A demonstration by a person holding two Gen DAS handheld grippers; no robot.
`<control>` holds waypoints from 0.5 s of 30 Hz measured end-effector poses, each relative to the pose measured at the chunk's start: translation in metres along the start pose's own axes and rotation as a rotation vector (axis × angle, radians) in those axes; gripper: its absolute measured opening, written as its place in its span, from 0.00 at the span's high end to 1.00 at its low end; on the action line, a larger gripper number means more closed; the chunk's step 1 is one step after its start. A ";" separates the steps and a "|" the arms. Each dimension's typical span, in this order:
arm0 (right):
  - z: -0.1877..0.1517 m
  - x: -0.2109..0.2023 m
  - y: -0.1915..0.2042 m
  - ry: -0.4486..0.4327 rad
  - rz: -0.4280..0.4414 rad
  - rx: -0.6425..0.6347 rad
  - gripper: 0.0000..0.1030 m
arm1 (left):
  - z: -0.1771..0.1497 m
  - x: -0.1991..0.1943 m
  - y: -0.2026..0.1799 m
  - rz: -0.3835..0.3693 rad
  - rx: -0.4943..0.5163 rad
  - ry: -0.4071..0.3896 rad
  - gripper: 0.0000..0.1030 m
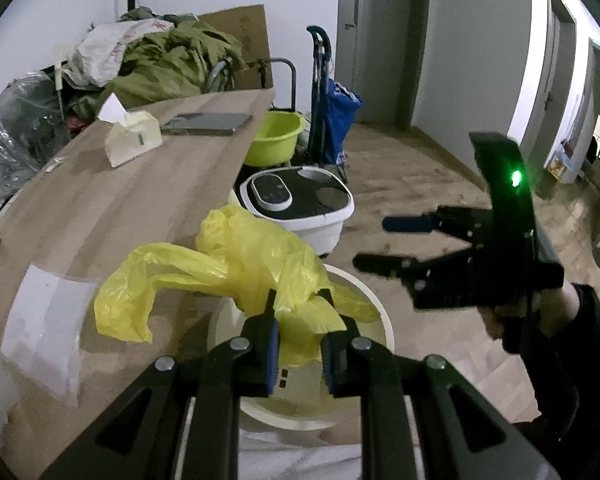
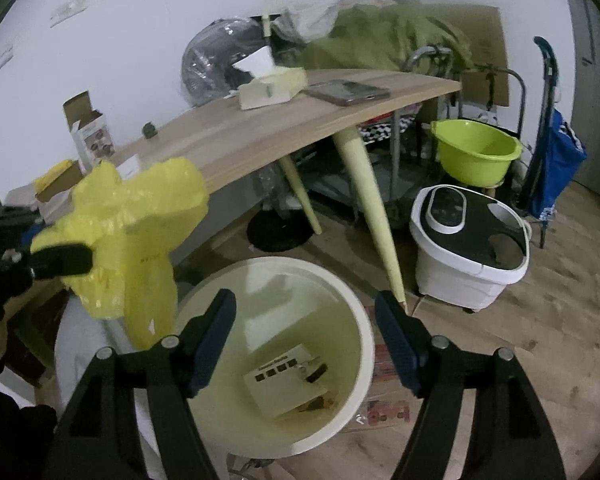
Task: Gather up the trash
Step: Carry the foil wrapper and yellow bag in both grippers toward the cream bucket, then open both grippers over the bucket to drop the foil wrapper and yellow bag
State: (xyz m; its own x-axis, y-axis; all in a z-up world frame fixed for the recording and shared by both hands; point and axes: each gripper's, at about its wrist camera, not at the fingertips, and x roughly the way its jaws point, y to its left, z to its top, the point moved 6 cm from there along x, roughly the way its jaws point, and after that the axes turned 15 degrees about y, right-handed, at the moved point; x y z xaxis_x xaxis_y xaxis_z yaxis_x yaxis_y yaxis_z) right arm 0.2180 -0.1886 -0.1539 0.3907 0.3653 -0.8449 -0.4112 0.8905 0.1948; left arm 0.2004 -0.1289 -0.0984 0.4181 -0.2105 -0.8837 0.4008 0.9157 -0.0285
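Clearly the white bin (image 2: 364,344) is the landmark to read everything from. It stands on the floor just beside the wooden table (image 1: 112,200), its mouth open, with a flat printed card (image 2: 286,384) lying on its bottom.

The yellow plastic bag (image 1: 236,264) hangs crumpled above the bin's rim on the table side, part of it draped over the table edge. The left gripper (image 1: 300,344) has its jaws drawn narrow and pinched on the bag's lower folds, so the bag is carried by that hand alone. In the right wrist view the same bag (image 2: 132,232) shows to the left of the bin mouth, held from that side by a dark finger.

The right gripper (image 2: 306,344) stands with jaws spread wide and nothing between them, poised directly over the bin's opening and pointing down into it; seen from the left wrist it (image 1: 374,244) sits across the bin from the bag, on the side away from the table.

The relation that matters: the bag lies off to the table side of the empty jaws, above the rim, its loose length trailing from the bin towards the table. The left hand is plainly the nearer one. Judging by this, either the bag goes down into the bin, or the open right jaws take a free edge to spread it as a liner.
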 end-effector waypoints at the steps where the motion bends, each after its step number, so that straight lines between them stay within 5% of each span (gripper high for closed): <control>1: 0.000 -0.001 -0.005 -0.002 -0.009 0.013 0.32 | 0.000 0.004 -0.001 -0.004 0.005 0.012 0.84; 6: -0.003 -0.005 -0.022 -0.007 -0.037 0.056 0.31 | 0.000 0.022 -0.009 -0.050 0.031 0.070 0.83; 15: -0.001 -0.010 -0.020 -0.009 -0.058 0.052 0.31 | -0.003 0.030 0.000 -0.080 -0.014 0.075 0.55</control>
State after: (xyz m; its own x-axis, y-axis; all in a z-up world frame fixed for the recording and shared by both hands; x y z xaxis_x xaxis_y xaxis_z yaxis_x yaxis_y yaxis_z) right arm 0.2211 -0.2105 -0.1498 0.4201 0.3154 -0.8509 -0.3450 0.9228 0.1717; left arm 0.2099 -0.1343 -0.1260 0.3224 -0.2573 -0.9110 0.4187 0.9018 -0.1065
